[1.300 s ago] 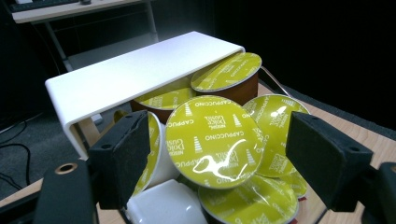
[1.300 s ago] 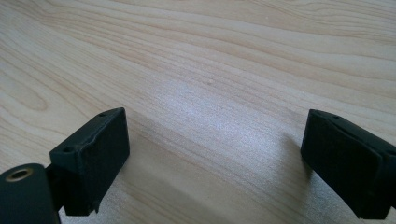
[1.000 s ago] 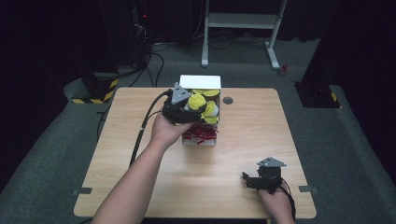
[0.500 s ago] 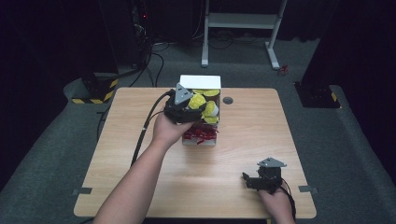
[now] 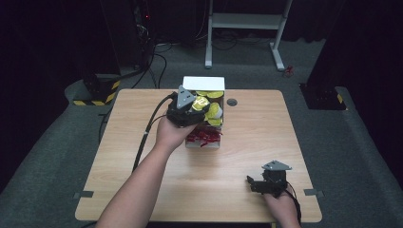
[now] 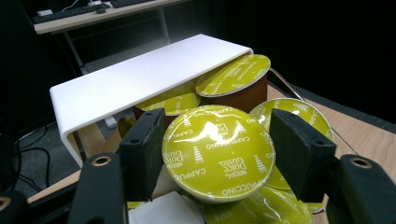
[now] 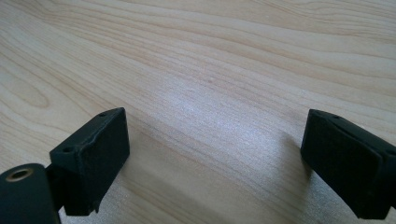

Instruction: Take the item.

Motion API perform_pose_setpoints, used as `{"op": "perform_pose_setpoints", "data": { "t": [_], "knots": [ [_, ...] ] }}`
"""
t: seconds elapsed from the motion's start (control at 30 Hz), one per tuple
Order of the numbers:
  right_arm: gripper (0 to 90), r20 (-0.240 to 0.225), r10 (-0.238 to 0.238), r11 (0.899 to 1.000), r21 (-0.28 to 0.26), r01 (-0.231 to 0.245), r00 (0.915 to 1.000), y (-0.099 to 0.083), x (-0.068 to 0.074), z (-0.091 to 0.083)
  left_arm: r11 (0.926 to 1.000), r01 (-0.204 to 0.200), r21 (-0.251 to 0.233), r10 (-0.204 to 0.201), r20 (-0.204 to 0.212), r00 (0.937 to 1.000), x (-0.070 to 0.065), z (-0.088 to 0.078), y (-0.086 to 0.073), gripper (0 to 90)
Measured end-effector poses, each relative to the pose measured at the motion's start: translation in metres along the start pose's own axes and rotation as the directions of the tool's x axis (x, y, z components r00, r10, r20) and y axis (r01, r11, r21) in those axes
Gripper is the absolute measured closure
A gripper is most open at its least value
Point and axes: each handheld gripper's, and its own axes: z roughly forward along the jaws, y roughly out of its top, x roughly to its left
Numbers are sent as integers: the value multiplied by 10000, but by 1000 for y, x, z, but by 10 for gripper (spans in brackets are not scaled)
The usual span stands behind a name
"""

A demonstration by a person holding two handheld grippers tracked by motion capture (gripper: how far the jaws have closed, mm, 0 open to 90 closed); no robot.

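A white box [image 5: 205,84] with its lid [image 6: 140,79] raised stands at the table's far middle. It holds brown coffee capsules with yellow-green foil tops [image 5: 215,95] and red wrapped pieces [image 5: 203,137] at its near end. My left gripper [image 5: 202,106] reaches into the box from the left. Its jaws have just been closing, and the pads [image 6: 142,149] now press both sides of one capsule [image 6: 217,142]. My right gripper [image 5: 252,183] rests low near the table's front right edge, and in its own view the right gripper [image 7: 215,158] is open over bare wood.
A small dark round grommet [image 5: 232,102] sits in the wooden table [image 5: 266,137] right of the box. Beyond the table are a white desk frame [image 5: 247,21], cables and a yellow-black striped base [image 5: 97,92] on the grey carpet.
Both hands have kept their places. From above, no clear difference shows at the left gripper or the box.
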Motion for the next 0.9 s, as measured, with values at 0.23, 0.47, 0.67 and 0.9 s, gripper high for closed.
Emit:
{"op": "perform_pose_setpoints", "data": {
  "t": [0.23, 0.47, 0.67, 0.9],
  "knots": [
    [80, -2, -1, 10000, -1, 1, 10000, 0, 0, 0, 9997, 46, -242, -45, 13, 10000, -1, -4, 2, 382],
    [79, 6, -28, 10000, -21, 28, 10000, 0, 0, 0, 9990, 86, -436, -85, 45, 10000, -2, -7, 5, 382],
    [80, 6, -31, 10000, -21, 31, 10000, 0, 0, 0, 9978, 211, -632, -205, 92, 9997, -2, -13, 9, 383],
    [80, -1, -3, 10000, -2, 3, 10000, 0, 0, 0, 9962, 341, -796, -324, 226, 9992, 1, -17, 13, 383]
  ]
}}
